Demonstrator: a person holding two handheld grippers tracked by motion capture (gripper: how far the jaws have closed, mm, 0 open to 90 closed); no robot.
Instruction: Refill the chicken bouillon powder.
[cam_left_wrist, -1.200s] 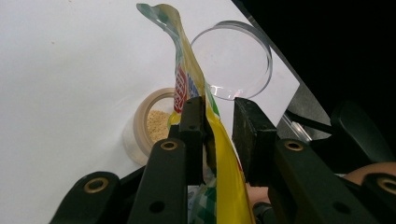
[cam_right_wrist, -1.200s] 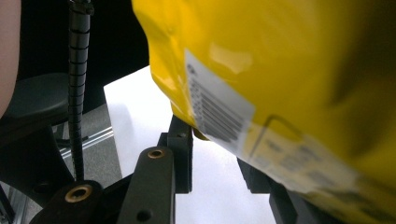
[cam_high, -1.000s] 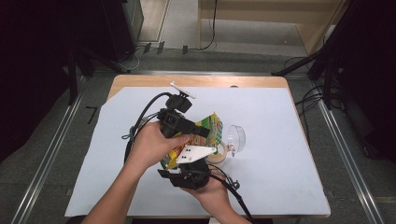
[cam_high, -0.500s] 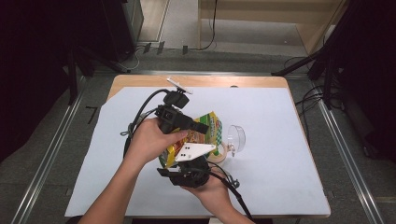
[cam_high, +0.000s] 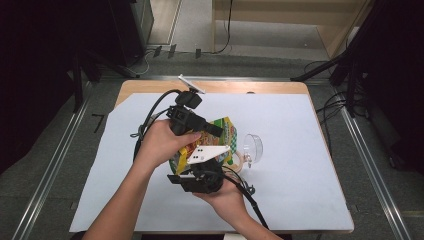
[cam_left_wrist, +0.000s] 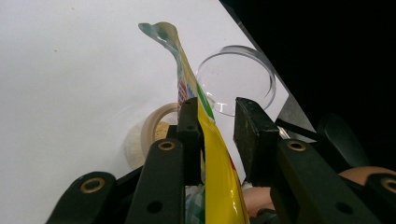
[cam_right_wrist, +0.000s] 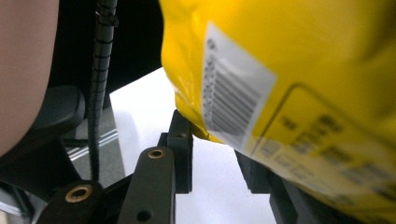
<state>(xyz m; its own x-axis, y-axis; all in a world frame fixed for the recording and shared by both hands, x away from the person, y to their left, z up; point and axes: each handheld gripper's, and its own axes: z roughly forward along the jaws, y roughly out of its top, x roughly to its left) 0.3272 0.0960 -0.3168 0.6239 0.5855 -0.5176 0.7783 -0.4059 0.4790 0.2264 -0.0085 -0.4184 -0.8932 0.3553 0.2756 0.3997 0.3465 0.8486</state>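
Between both part-open hand-held grippers (cam_high: 212, 131) (cam_high: 200, 165), yellow snack bag (cam_right_wrist: 299, 70) with barcode label (cam_right_wrist: 233, 100), print unreadable; grip uncertain.

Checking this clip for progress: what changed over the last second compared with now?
Little visibly changed. The left gripper tilted slightly, and the yellow bag stands between its jaws, against one, with a gap to the other. The right gripper sits under the bag as before. The clear cup and the tape roll lie where they were on the white sheet.
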